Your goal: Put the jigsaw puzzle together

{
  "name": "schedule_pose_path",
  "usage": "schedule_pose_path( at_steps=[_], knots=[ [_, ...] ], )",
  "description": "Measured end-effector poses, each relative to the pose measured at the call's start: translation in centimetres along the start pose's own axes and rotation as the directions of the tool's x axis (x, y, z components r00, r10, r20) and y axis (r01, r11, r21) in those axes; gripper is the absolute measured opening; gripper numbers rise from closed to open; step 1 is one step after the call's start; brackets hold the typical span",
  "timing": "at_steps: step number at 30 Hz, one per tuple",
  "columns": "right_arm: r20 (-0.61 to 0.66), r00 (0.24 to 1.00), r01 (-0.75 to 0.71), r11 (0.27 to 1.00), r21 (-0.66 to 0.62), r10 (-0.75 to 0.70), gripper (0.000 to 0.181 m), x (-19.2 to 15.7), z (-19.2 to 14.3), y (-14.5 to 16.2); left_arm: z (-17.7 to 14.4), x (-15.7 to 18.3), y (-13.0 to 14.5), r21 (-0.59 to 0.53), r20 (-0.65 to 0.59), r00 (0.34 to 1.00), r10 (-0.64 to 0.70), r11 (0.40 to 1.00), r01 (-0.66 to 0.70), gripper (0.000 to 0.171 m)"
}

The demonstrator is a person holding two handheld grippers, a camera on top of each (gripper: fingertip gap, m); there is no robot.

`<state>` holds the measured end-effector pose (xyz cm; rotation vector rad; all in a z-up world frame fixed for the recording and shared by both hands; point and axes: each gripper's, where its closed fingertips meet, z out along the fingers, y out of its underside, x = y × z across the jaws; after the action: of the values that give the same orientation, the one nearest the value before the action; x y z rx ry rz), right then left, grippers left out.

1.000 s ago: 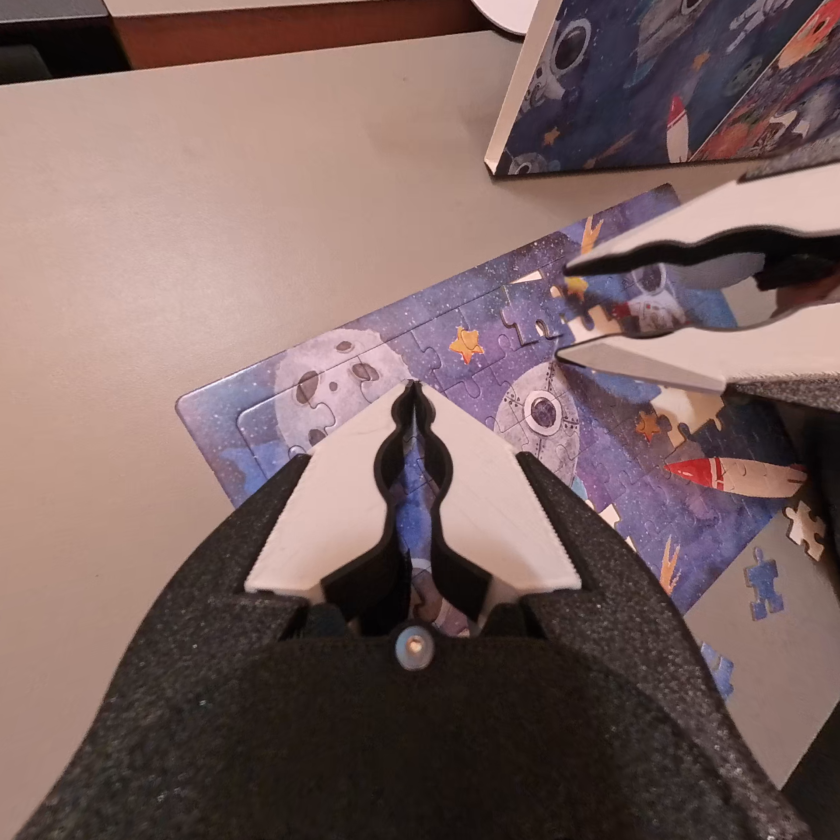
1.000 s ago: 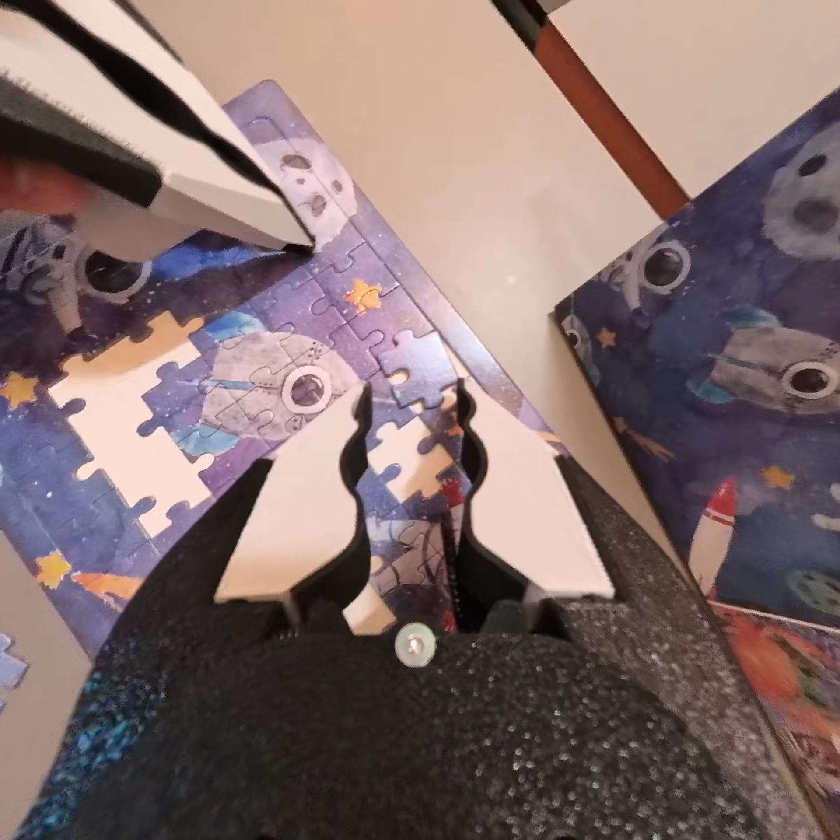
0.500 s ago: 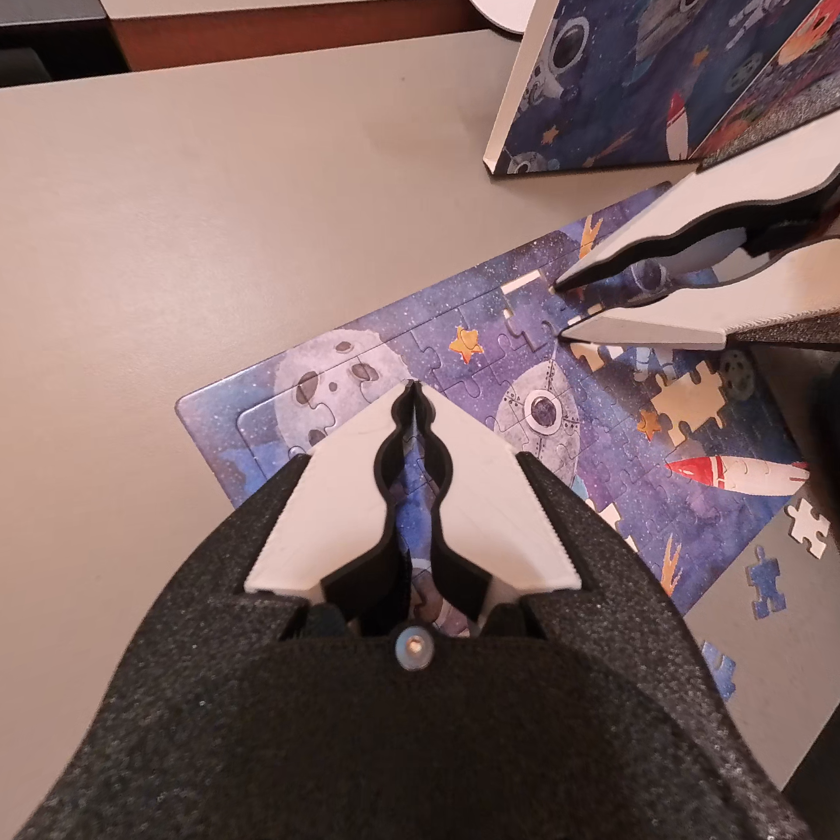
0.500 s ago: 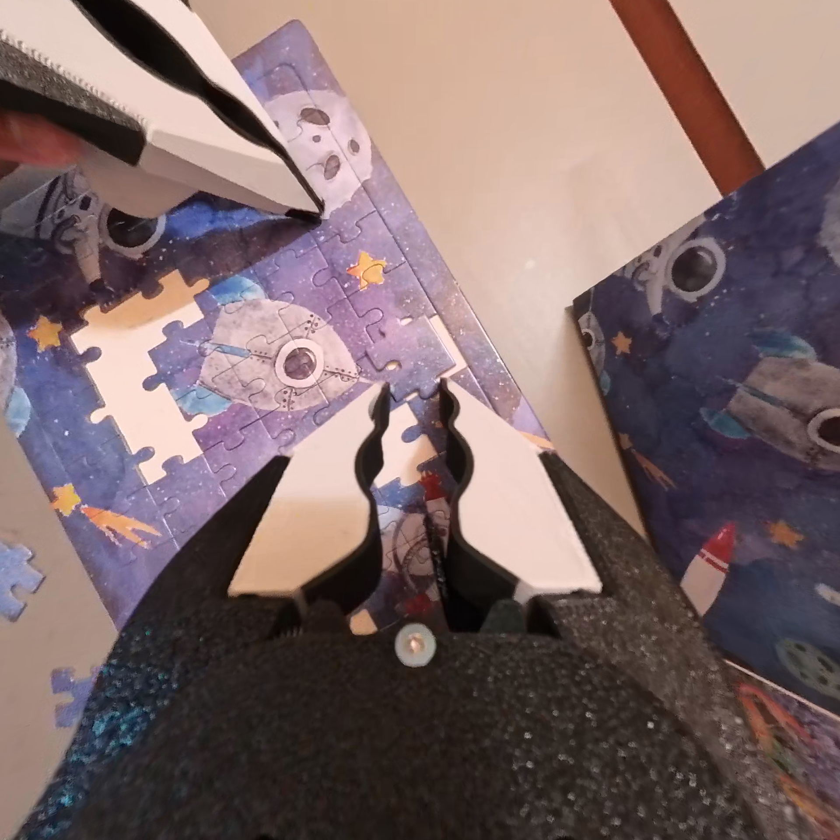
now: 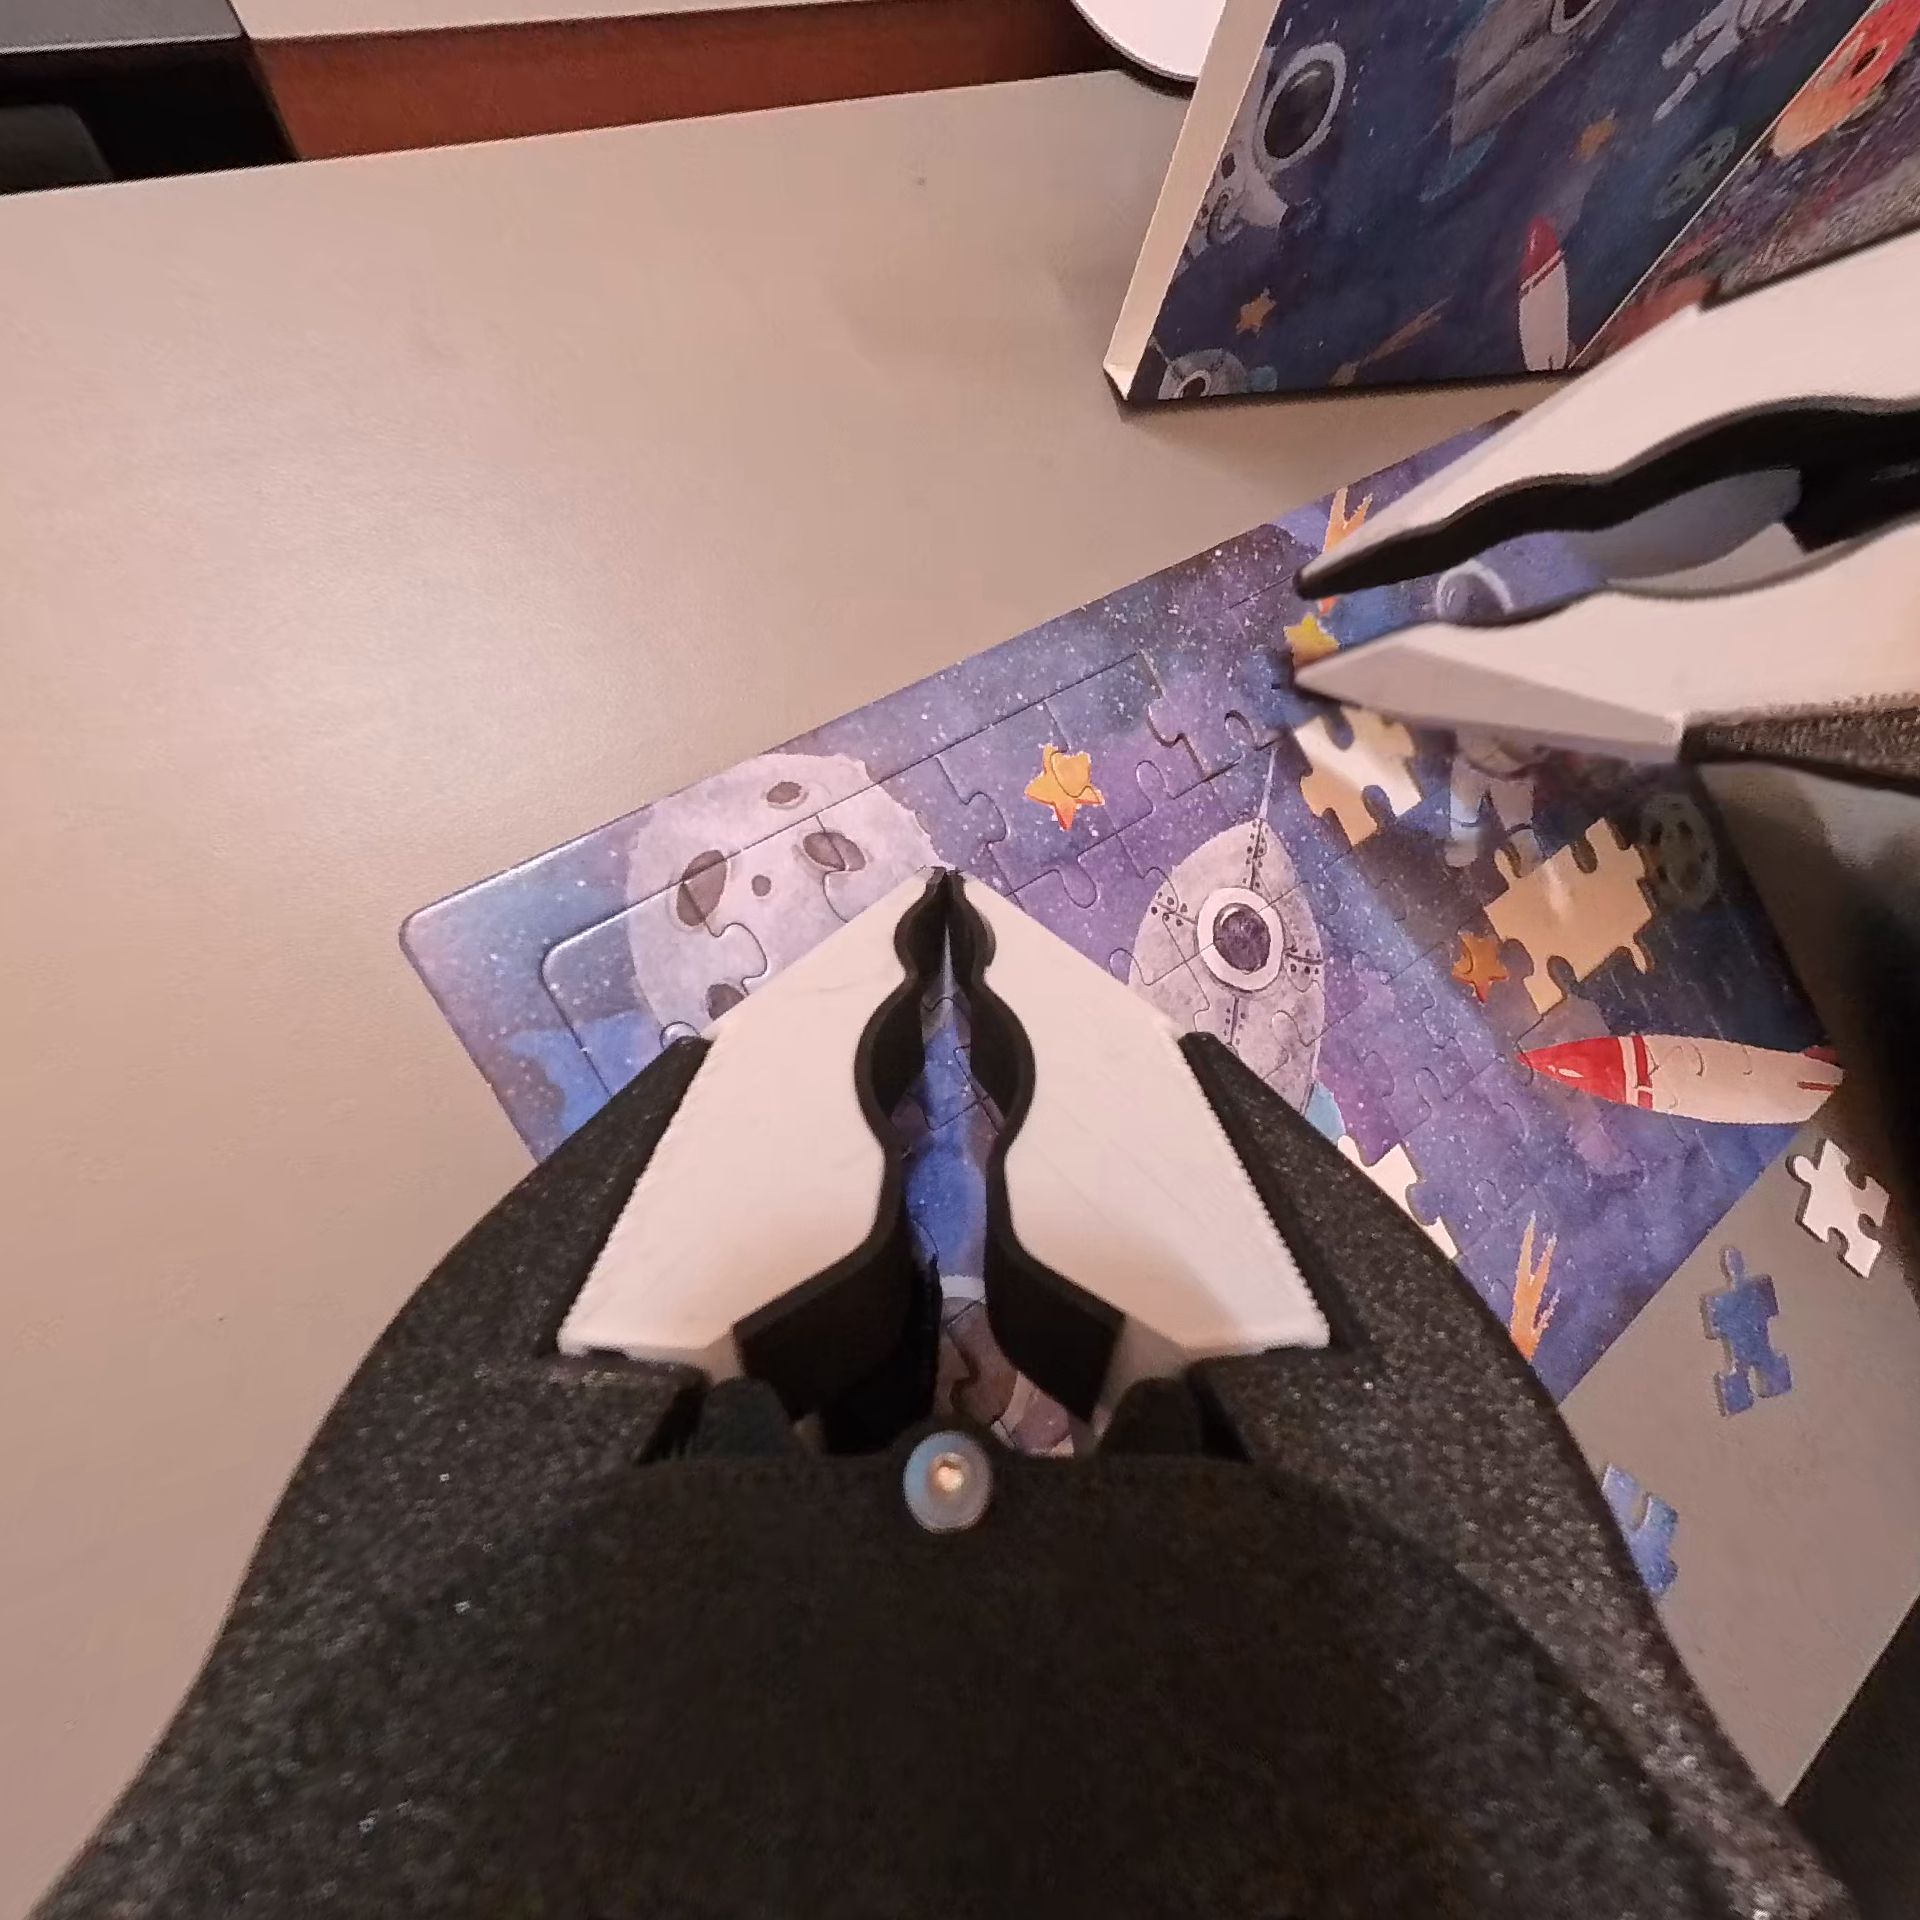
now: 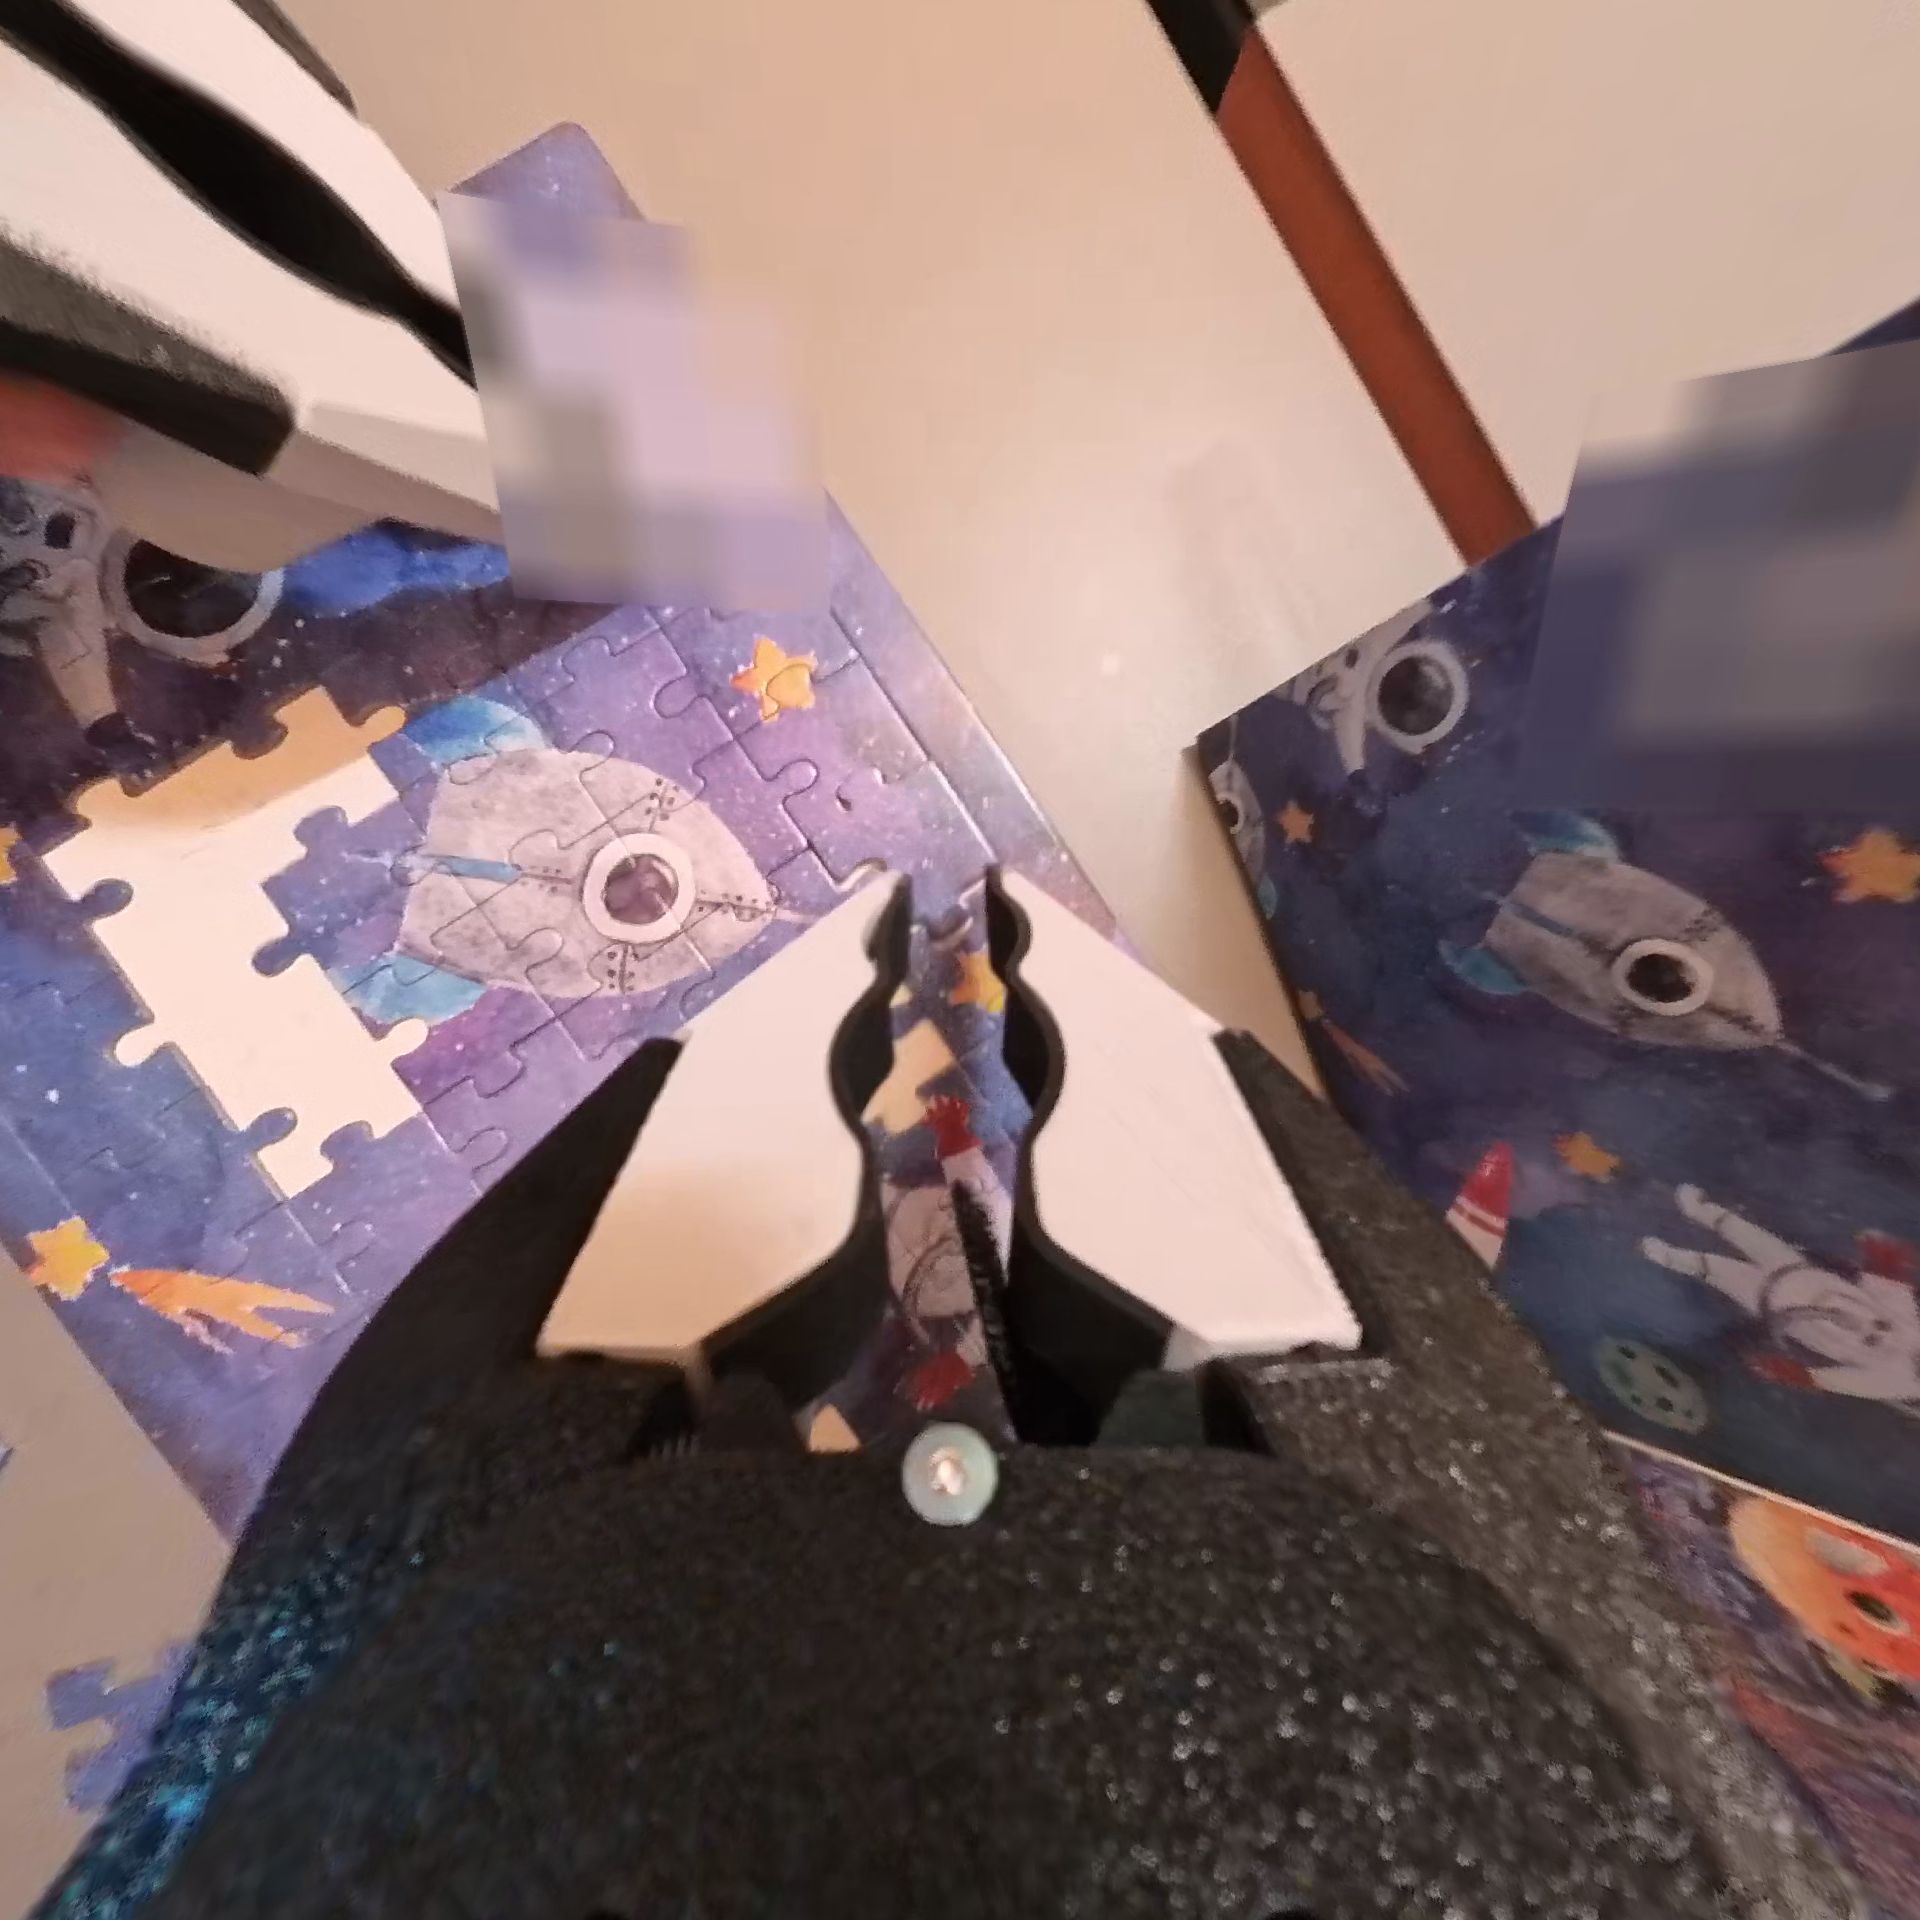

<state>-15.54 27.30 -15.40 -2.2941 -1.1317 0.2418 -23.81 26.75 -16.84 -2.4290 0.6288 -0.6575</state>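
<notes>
With the left gripper (image 5: pixel 948 883) closed and pinning the puzzle (image 5: pixel 1091 831) to the worktop (image 5: pixel 520 468), the narrowly parted, empty right gripper (image 6: pixel 945 894) could dislodge seated pieces if it drags.

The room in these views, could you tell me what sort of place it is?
Probably an office or meeting room: a plain beige table, a wood-trimmed ledge behind it, and a space-themed jigsaw puzzle beside its box.

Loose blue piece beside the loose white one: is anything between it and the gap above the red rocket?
Nothing visible. The blue piece lies on bare table; only flat assembled puzzle, including the red rocket, separates it from the gap. Left tool and right tool are off that line.
</notes>
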Motion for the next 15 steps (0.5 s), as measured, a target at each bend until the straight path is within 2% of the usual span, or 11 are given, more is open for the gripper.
schedule_pose_path(
  at_steps=[2, 4, 6, 15],
  knots=[
    [0.031, 0.999, -0.025, 0.999, 0.032, 0.024, 0.000, -0.5, 0.2, -1.0, 0.0, 0.0, 0.0, 0.000, 0.001, 1.000, 0.000, 1.000, 0.000, 0.000],
    [0.071, 0.997, -0.024, 1.000, 0.008, 0.024, 0.000, -1.4, 0.9, -1.0, 0.0, 0.0, 0.0, 0.001, 0.000, 1.000, 0.000, 1.000, 0.000, 0.000],
    [0.030, 0.999, 0.015, 0.999, -0.036, -0.014, 0.000, -1.1, 1.7, -0.3, 0.0, 0.0, 0.0, 0.001, -0.003, 1.000, -0.002, 1.000, 0.002, 0.000],
    [0.049, 0.999, -0.015, 0.999, -0.032, 0.016, 0.000, -1.0, 1.8, 0.0, 0.0, 0.0, 0.0, 0.001, -0.006, 1.000, -0.007, 1.000, 0.007, 0.000]
  ],
)
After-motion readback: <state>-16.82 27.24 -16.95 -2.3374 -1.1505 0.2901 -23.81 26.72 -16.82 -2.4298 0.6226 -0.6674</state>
